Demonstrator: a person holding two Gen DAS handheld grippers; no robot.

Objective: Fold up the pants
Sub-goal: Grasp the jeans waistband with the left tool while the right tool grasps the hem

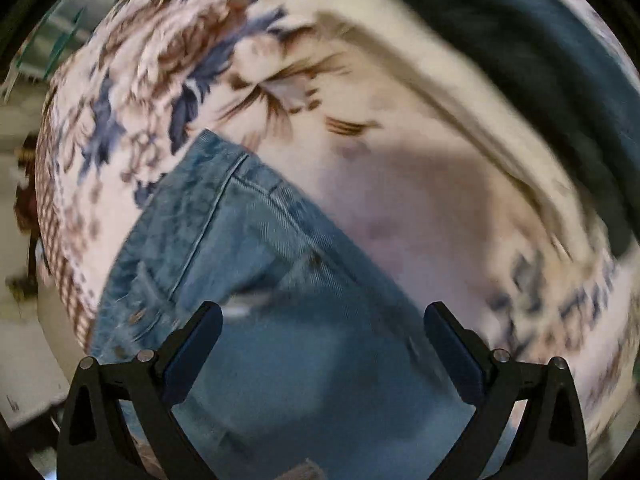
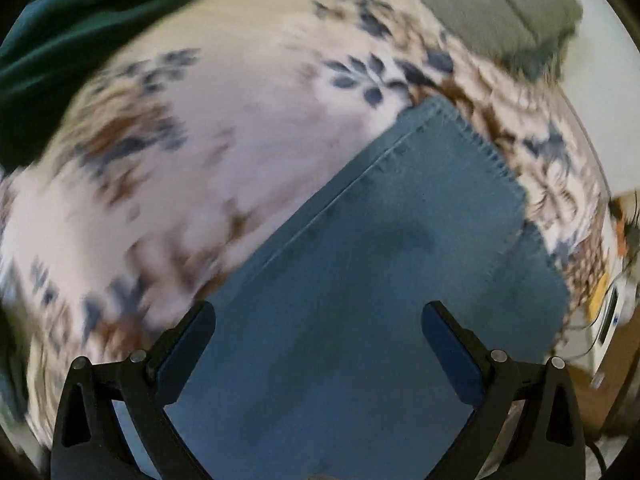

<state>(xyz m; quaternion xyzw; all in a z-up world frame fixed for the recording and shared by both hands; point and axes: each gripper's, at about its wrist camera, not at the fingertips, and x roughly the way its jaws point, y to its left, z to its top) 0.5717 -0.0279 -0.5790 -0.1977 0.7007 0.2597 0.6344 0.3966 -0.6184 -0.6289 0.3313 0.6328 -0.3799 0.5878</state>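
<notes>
Blue denim pants lie flat on a floral bedspread. In the left wrist view I see the waist end of the pants (image 1: 256, 280), with waistband, seams and rivets. My left gripper (image 1: 322, 316) is open above the denim, holding nothing. In the right wrist view I see the leg end of the pants (image 2: 380, 260), with frayed hems at the upper right. My right gripper (image 2: 318, 316) is open above the legs, holding nothing. Both views are blurred by motion.
The floral bedspread (image 1: 360, 120) (image 2: 220, 140) surrounds the pants. A cream and dark green blanket (image 1: 520, 80) (image 2: 80, 20) lies at the far side. A grey pillow (image 2: 500, 8) sits at the upper right. The bed edge, a box and cables (image 2: 608, 320) are at the right.
</notes>
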